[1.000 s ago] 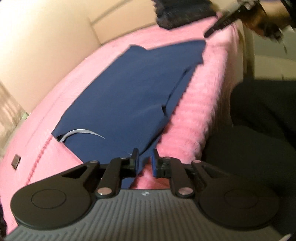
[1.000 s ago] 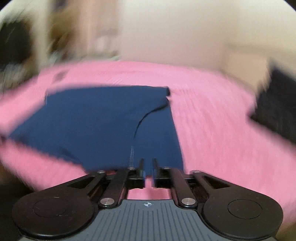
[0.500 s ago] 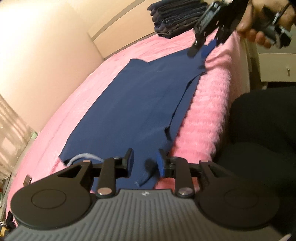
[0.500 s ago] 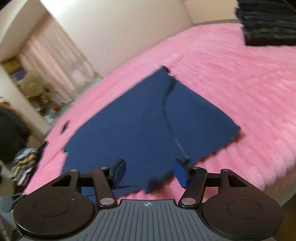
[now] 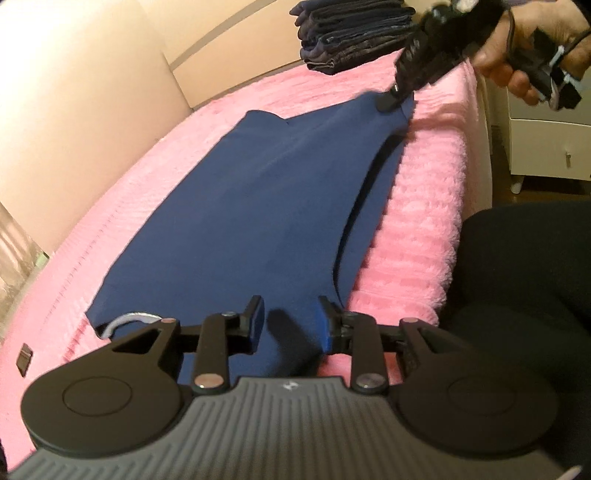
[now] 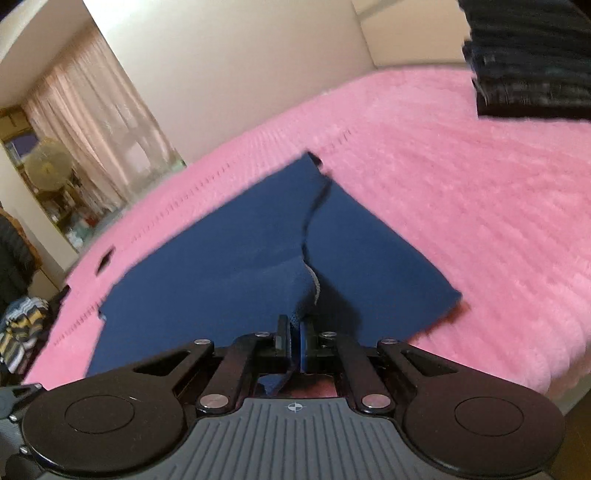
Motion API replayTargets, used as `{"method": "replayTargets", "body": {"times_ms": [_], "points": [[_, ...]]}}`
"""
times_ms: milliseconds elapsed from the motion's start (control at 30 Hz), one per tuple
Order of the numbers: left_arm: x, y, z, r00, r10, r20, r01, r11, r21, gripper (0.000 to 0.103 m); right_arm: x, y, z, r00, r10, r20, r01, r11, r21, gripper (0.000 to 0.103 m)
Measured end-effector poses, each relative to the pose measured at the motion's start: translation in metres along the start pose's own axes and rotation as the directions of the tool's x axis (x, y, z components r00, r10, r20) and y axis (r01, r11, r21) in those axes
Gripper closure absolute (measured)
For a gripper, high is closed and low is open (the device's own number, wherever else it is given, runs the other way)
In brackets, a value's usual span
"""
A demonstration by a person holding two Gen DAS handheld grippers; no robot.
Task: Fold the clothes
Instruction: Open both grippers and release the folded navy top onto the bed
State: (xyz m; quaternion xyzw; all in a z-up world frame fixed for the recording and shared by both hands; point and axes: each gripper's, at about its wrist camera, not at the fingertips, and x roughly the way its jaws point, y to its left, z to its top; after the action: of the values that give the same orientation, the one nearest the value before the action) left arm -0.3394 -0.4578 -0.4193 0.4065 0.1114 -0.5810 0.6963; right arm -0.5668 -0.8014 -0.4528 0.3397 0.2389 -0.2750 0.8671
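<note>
You are in a home bedroom. A bed with a fluffy pink ribbed blanket (image 6: 461,206) fills the room before you, set against plain cream walls (image 6: 240,74). Pale sheer curtains (image 6: 92,122) hang at a window, with a standing fan (image 6: 48,166) and cluttered household items beside them. A pile of folded dark clothes (image 5: 354,33) sits on the bed, and a white cabinet (image 5: 546,147) stands beside it.

Folded stack (image 6: 532,55) blurred, cut off by pic's top-right edge.
</note>
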Motion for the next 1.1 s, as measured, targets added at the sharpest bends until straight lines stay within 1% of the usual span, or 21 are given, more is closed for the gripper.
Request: {"method": "replayTargets", "body": {"times_ms": [33,67,100,133,167,233,333,467,567,633,733,767,800,867,900,933,967,1000,1033,1067,1100], "points": [[0.0,0.001,-0.001,1.0,-0.006,-0.003,0.006,1.0,-0.007,0.077,0.003,-0.003,-0.002,1.0,-0.013,-0.025,0.013,1.0,0.01,0.098],[-0.003,0.002,-0.002,1.0,-0.01,-0.004,0.01,1.0,-0.018,0.077,0.003,-0.004,-0.004,0.999,-0.03,-0.032,0.03,0.999,0.012,0.084],[-0.007,0.005,-0.002,1.0,-0.014,-0.003,0.014,0.999,-0.036,0.076,-0.001,-0.003,-0.004,0.998,-0.057,-0.016,0.057,0.998,-0.001,0.077],[-0.012,0.008,-0.003,1.0,-0.017,0.0,0.017,0.998,-0.056,0.075,-0.009,-0.001,-0.004,0.997,-0.083,0.011,0.083,0.996,-0.021,0.062],[-0.018,0.013,-0.005,1.0,-0.017,0.005,0.018,0.997,-0.08,0.075,-0.017,0.002,-0.005,0.994,-0.104,0.039,0.105,0.994,-0.041,0.049],[-0.027,0.026,-0.01,1.0,-0.014,0.009,0.015,0.991,-0.134,0.075,-0.031,0.011,-0.003,0.991,-0.108,0.084,0.116,0.989,-0.094,0.049],[-0.032,0.055,-0.013,1.0,0.017,0.01,-0.015,0.98,-0.198,0.075,-0.041,0.034,0.006,0.99,-0.06,0.126,0.085,0.976,-0.201,0.049],[-0.014,0.102,-0.005,0.997,0.071,-0.003,-0.07,0.969,-0.238,0.074,-0.017,0.068,0.027,0.996,0.026,0.09,0.006,0.942,-0.335,0.049],[0.017,0.137,0.009,0.996,0.092,-0.009,-0.091,0.968,-0.234,0.073,0.023,0.09,0.047,0.997,0.033,0.064,-0.002,0.9,-0.436,0.049],[0.04,0.16,0.02,0.995,0.098,-0.014,-0.098,0.967,-0.233,0.073,0.058,0.1,0.066,0.999,0.022,0.036,-0.002,0.88,-0.475,0.05],[0.081,0.192,0.033,0.997,0.075,-0.031,-0.08,0.965,-0.248,0.073,0.118,0.111,0.101,1.0,-0.004,0.001,0.004,0.851,-0.525,0.05],[0.096,0.202,0.037,0.997,0.063,-0.038,-0.071,0.963,-0.258,0.073,0.138,0.112,0.11,1.0,0.0,-0.016,-0.008,0.846,-0.533,0.05],[0.111,0.212,0.04,0.998,0.046,-0.051,-0.058,0.961,-0.272,0.073,0.156,0.111,0.117,0.999,0.012,-0.038,-0.03,0.846,-0.533,0.05],[0.146,0.228,0.037,0.993,-0.01,-0.114,-0.026,0.952,-0.305,0.072,0.19,0.106,0.13,0.996,0.02,-0.085,-0.062,0.844,-0.533,0.05],[0.16,0.233,0.032,0.99,-0.031,-0.138,-0.014,0.95,-0.313,0.07,0.207,0.099,0.135,0.994,0.006,-0.112,-0.065,0.842,-0.535,0.05],[0.167,0.238,0.027,0.99,-0.042,-0.134,-0.003,0.946,-0.323,0.066,0.22,0.091,0.141,0.993,-0.018,-0.117,-0.049,0.838,-0.543,0.05],[0.168,0.243,0.022,0.992,-0.053,-0.118,0.009,0.939,-0.343,0.064,0.227,0.078,0.149,0.994,-0.031,-0.106,-0.03,0.846,-0.533,0.05],[0.166,0.25,0.017,0.992,-0.064,-0.107,0.02,0.929,-0.37,0.061,0.231,0.062,0.157,0.995,-0.03,-0.094,-0.022,0.863,-0.505,0.049],[0.165,0.256,0.012,0.992,-0.068,-0.102,0.022,0.918,-0.395,0.061,0.232,0.047,0.164,0.996,-0.024,-0.089,-0.021,0.884,-0.468,0.049],[0.163,0.26,0.007,0.993,-0.062,-0.101,0.015,0.912,-0.41,0.061,0.231,0.031,0.17,0.996,-0.013,-0.088,-0.025,0.905,-0.424,0.049],[0.16,0.263,0.001,0.993,-0.05,-0.104,0.002,0.907,-0.421,0.058,0.23,0.024,0.172,0.996,-0.011,-0.087,-0.025,0.913,-0.407,0.049]]}}
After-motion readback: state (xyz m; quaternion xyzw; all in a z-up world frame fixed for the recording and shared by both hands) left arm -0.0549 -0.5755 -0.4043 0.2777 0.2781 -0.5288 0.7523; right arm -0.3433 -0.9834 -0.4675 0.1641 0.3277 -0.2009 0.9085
